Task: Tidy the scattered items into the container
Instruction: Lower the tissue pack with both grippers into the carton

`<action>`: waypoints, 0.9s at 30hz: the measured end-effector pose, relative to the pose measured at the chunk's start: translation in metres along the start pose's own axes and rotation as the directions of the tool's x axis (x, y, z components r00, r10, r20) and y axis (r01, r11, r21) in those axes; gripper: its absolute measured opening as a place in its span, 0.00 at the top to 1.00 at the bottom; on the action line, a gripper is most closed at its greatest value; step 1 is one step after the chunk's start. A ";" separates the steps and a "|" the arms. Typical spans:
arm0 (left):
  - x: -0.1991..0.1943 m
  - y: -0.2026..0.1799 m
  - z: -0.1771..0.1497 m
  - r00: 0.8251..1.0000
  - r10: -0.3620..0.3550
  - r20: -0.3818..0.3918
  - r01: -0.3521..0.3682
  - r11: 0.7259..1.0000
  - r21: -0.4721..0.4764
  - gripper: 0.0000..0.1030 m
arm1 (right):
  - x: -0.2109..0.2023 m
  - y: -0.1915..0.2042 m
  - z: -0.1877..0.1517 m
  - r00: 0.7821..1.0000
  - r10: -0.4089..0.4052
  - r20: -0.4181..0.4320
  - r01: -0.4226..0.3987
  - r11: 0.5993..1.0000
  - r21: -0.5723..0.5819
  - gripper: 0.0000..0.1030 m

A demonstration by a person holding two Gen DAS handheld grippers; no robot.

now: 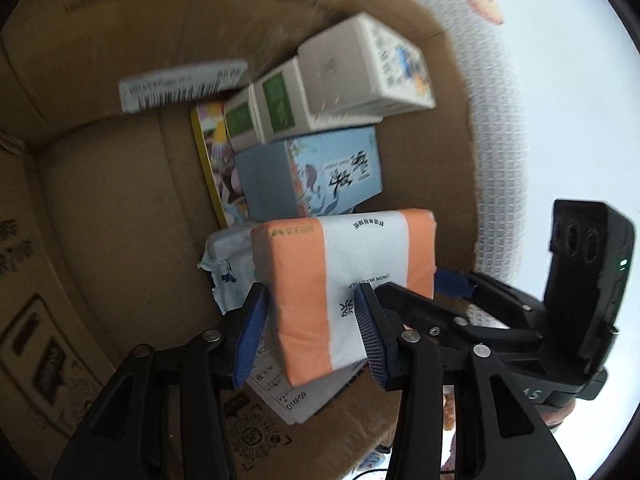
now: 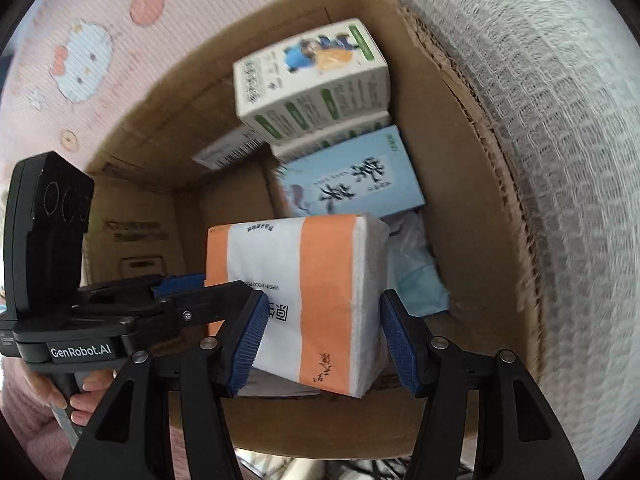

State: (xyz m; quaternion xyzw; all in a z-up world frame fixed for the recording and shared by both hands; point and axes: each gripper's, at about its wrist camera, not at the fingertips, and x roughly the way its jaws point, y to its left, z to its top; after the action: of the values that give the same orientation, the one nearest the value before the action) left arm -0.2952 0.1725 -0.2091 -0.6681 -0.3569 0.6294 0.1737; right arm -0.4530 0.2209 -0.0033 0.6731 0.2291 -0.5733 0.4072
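An orange-and-white tissue pack [image 1: 340,280] [image 2: 296,288] hangs over the open cardboard box [image 1: 100,200] [image 2: 468,208], held from two sides. My left gripper [image 1: 312,332] is shut on it, both blue pads pressing its faces. My right gripper [image 2: 324,340] is shut on the same pack, which fills the gap between its pads. Each gripper also shows in the other's view: the right gripper [image 1: 456,288] at the pack's right side, the left gripper [image 2: 180,282] at its left edge. The pack's underside is hidden.
Inside the box lie white-and-green cartons [image 1: 360,76] [image 2: 312,80], a light blue carton [image 1: 320,176] [image 2: 352,176], a colourful flat book [image 1: 216,168] and a pale blue packet [image 1: 228,264] [image 2: 416,276]. A white knitted cloth [image 2: 560,160] runs along the box's side. A hand [image 2: 80,396] grips the left handle.
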 end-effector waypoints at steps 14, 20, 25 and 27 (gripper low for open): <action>-0.013 -0.009 0.005 0.999 0.002 0.043 -0.002 1.000 0.007 0.55 | -0.019 0.010 0.002 0.960 -0.267 0.079 0.277 0.946 -0.166 0.47; -0.027 -0.014 0.001 0.990 0.055 0.128 -0.059 0.998 0.028 0.74 | -0.037 0.020 0.003 0.964 -0.176 0.201 0.212 0.961 -0.177 0.64; -0.018 -0.006 -0.009 0.996 0.041 0.078 -0.044 0.998 0.036 0.85 | -0.018 0.027 0.006 0.974 -0.173 0.147 0.202 0.956 -0.211 0.72; -0.014 -0.004 -0.008 0.997 0.044 0.070 -0.046 0.999 0.028 0.85 | -0.009 0.030 0.002 0.973 -0.195 0.121 0.220 0.945 -0.242 0.72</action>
State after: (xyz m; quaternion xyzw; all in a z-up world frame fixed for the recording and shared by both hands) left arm -0.2875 0.1675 -0.1949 -0.6509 -0.3382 0.6614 0.1569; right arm -0.4330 0.2043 0.0137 0.5595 0.3505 -0.6103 0.4378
